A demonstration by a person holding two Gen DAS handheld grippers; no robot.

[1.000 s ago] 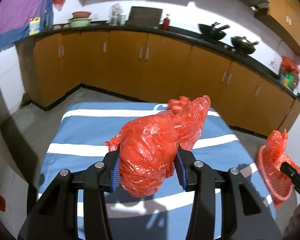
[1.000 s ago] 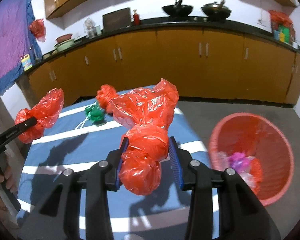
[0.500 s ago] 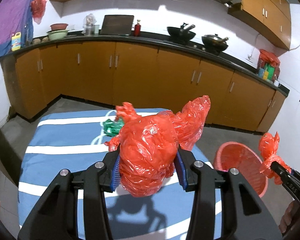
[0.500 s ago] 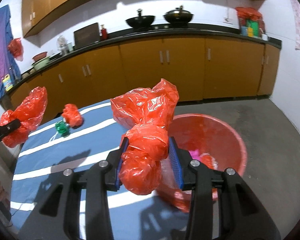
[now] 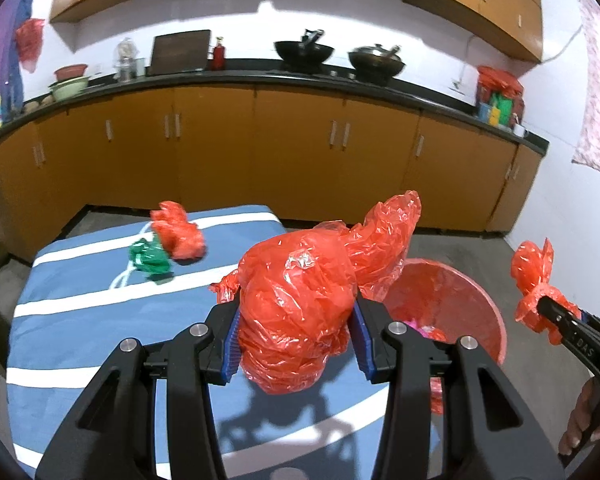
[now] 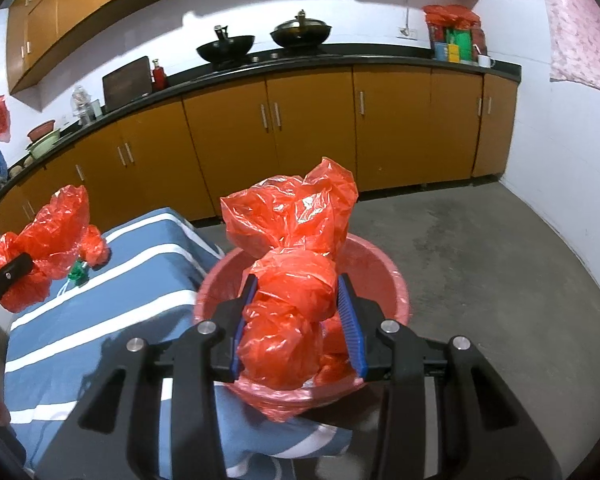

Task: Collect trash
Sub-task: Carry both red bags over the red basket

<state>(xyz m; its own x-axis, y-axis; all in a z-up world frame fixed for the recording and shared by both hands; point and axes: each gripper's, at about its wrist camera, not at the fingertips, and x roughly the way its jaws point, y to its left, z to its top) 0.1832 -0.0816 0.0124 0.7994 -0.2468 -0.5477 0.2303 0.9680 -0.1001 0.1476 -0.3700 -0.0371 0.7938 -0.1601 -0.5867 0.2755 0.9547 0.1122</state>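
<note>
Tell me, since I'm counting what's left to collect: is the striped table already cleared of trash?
No, a red bag and a green bag lie on the striped table.

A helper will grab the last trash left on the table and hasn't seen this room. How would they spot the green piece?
Find the blue striped table. Near its far end lies a crumpled green bag with white string, touching a loose red bag. It is the only green item; everything else is red.

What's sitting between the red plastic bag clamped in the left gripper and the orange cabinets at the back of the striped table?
In the left wrist view, a loose red plastic bag and a green plastic wad on the blue striped tablecloth.
</note>
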